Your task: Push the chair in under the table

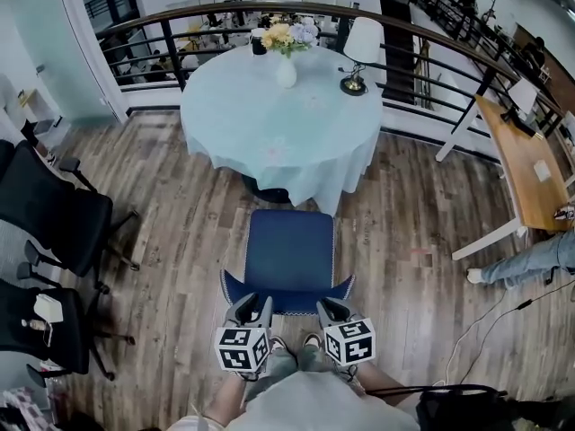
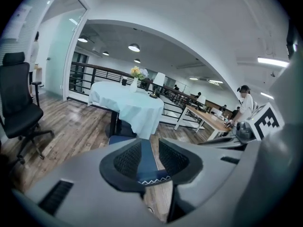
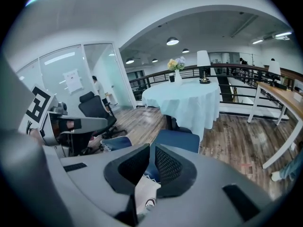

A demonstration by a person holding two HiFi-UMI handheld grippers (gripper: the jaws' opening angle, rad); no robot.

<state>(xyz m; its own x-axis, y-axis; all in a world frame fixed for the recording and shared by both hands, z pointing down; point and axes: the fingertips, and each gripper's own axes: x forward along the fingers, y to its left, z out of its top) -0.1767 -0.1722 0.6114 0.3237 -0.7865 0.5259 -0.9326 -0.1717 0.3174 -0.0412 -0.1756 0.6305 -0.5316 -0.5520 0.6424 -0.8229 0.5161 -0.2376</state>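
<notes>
While the right gripper (image 1: 334,309) fingers are clenched together, the left gripper (image 1: 252,305) fingers stand released, straddling the back edge of the blue chair (image 1: 289,250), which faces the round surface (image 1: 243,124).

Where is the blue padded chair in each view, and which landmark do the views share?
Head view: blue padded chair, lower centre, before the table.
Left gripper view: chair low centre, seen between the jaws.
Right gripper view: chair centre, just above the jaws.
Shared landmark: round table in pale blue cloth.

Chair (image 1: 290,259) before table (image 1: 235,126); vase (image 1: 286,70), lamp (image 1: 357,57) atop
</notes>
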